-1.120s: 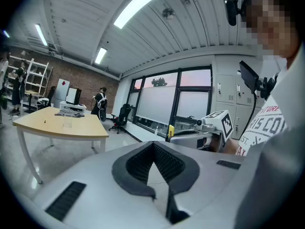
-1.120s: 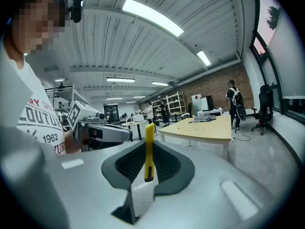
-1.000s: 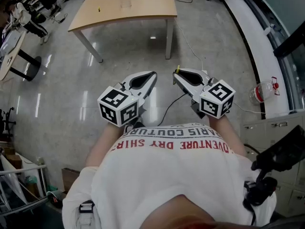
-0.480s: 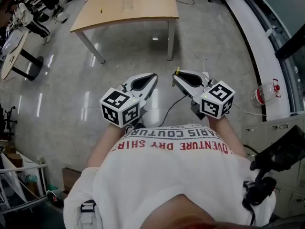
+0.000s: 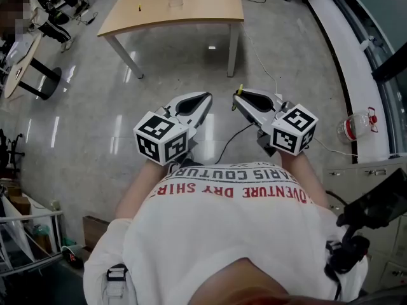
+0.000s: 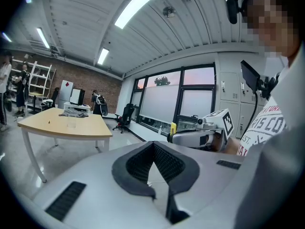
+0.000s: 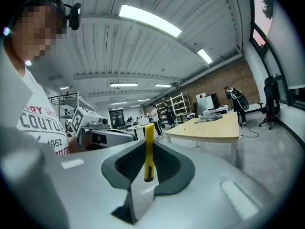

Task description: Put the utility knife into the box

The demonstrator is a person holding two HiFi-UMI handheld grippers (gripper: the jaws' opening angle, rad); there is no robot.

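You have two grippers out in front of your chest, both glossy grey-white shells with black ribbed pads, each carrying one cube of black-and-white square markers. Your left gripper (image 5: 206, 97) has its fingers (image 6: 143, 159) drawn together at the tips, with nothing between them. Your right gripper (image 5: 236, 98) has its fingers (image 7: 164, 163) clamped on the one utility knife (image 7: 149, 149), a slim, smooth yellow plastic handle that stands straight up out of the fingertips; from your head it shows only as a small yellow stub (image 5: 239, 89) at the tip. The two tips sit near each other, left at 9 o'clock of right, not touching. At 12 o'clock, well apart across the polished grey floor (image 5: 95, 119), stands one surface (image 5: 191, 11), a tan wood-look top on white legs. One thin black cable (image 5: 230, 142) trails over the floor below your grippers, and one clear plastic bottle (image 5: 356, 128) lies at 3 o'clock.
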